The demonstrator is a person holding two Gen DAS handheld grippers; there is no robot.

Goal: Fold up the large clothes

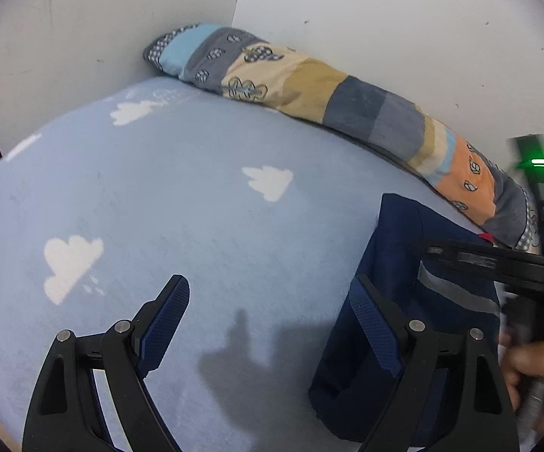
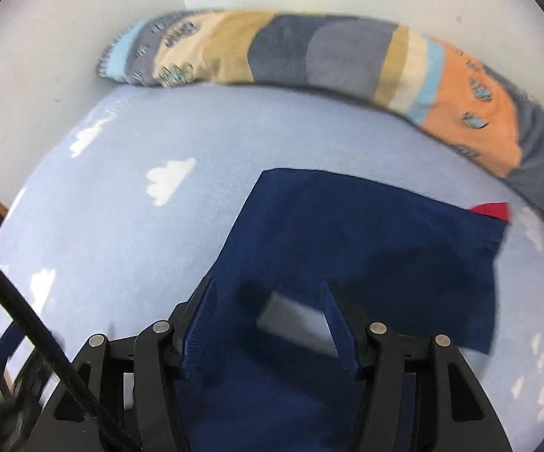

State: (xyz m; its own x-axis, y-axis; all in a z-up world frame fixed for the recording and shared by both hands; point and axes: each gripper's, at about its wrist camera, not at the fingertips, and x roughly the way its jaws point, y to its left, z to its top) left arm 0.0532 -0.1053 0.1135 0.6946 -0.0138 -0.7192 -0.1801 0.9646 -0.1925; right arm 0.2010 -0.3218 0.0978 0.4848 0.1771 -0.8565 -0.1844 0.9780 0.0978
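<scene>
A pale blue bed sheet printed with white clouds (image 1: 196, 196) fills both views, spread flat as the folding surface, and along the wall runs a long patchwork bolster in blue, tan, grey and orange (image 1: 309, 86), pushed back out of the way, it seems. On the sheet lies the navy blue garment with a grey reflective stripe (image 2: 347, 233), already squared into a neat panel near the bolster end, a red scrap showing at its far corner. The left claw (image 1: 268, 324) hovers wide open with nothing between its pads, one finger over the garment's edge, likely lining up for the next fold. The right claw (image 2: 268, 324) is spread open above the cloth too, gripping nothing. That view is motion-blurred, a pale patch between the fingers is unreadable, and the garment's near end is cut off.
</scene>
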